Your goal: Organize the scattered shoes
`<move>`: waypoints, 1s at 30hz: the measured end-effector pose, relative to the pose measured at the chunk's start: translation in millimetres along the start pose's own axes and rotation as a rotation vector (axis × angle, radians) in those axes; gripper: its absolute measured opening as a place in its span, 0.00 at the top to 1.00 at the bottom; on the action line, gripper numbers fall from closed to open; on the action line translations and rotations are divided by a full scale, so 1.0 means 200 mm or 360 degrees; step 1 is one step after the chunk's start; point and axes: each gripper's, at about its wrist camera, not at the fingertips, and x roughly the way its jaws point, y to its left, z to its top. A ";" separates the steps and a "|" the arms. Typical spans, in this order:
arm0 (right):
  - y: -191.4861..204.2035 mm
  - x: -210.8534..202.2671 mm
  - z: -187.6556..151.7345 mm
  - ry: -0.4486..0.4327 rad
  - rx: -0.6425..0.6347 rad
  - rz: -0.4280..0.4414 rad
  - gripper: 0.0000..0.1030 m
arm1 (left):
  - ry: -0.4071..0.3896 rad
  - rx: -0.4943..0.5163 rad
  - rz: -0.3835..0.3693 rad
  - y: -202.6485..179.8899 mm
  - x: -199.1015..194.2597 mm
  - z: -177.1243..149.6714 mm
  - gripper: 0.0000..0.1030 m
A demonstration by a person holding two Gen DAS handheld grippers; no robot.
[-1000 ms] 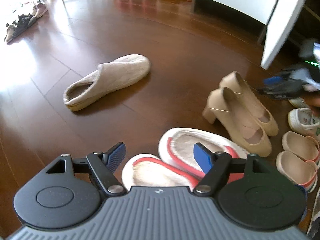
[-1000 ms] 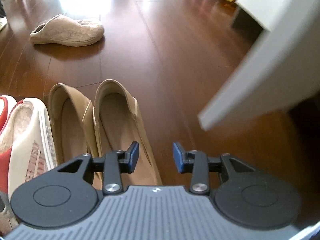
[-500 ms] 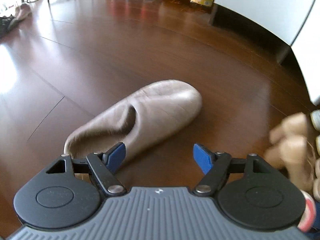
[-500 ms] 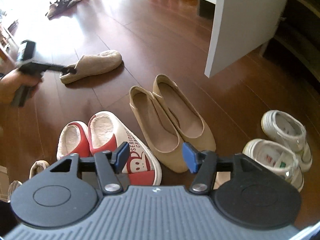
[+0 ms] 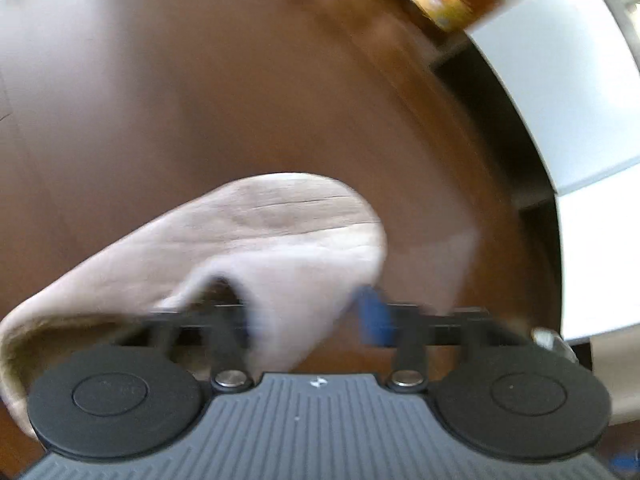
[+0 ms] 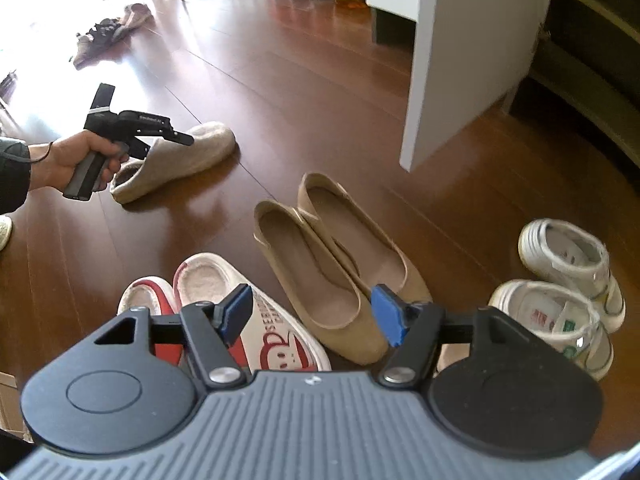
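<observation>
left claw [image 5: 312, 316] blurred, slipper [image 5: 248, 248] heel cropped

Black tongs [image 6: 310, 314]: blue pads [image 6: 386, 314], ribbed grey housing, silver pivot screws; dark sleeve [image 6: 12, 172], black wrist cord.

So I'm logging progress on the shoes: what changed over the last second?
The left gripper moved away from the red-and-white slippers to the beige slipper; one of its jaws is now inside the opening and one outside the upper, though blur hides whether they have clamped. The right gripper pulled back, jaws open. The tan heels and white sneakers stayed put.
</observation>
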 end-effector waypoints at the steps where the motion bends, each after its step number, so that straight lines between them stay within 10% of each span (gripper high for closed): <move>1: 0.00 -0.01 -0.01 0.0004 0.0000 0.0013 0.39 | -0.0027 0.0098 0.0014 -0.05 -0.04 -0.03 0.84; 9: 0.08 -0.02 -0.21 0.0152 0.0018 0.0181 0.39 | 0.0106 0.0645 0.0006 -0.31 -0.62 -0.33 0.90; 16: 0.56 0.13 -0.55 0.0543 -0.0132 0.0756 0.39 | 0.0454 0.1008 -0.0023 -0.45 -1.14 -0.69 0.90; 23: 1.05 0.58 -0.82 0.0687 0.0101 0.0616 0.39 | 0.0671 0.1142 -0.0062 -0.43 -1.30 -0.92 0.90; 25: 1.16 0.69 -0.85 0.0687 0.0159 0.0499 0.44 | 0.0710 0.1192 -0.0087 -0.39 -1.29 -1.00 0.90; 27: 1.24 0.78 -0.90 0.0755 0.0058 0.0434 0.88 | 0.0738 0.1240 -0.0095 -0.40 -1.27 -1.05 0.90; 30: 1.40 0.78 -0.94 0.0731 -0.0405 0.0489 0.92 | 0.0817 0.1368 -0.0126 -0.39 -1.26 -1.16 0.90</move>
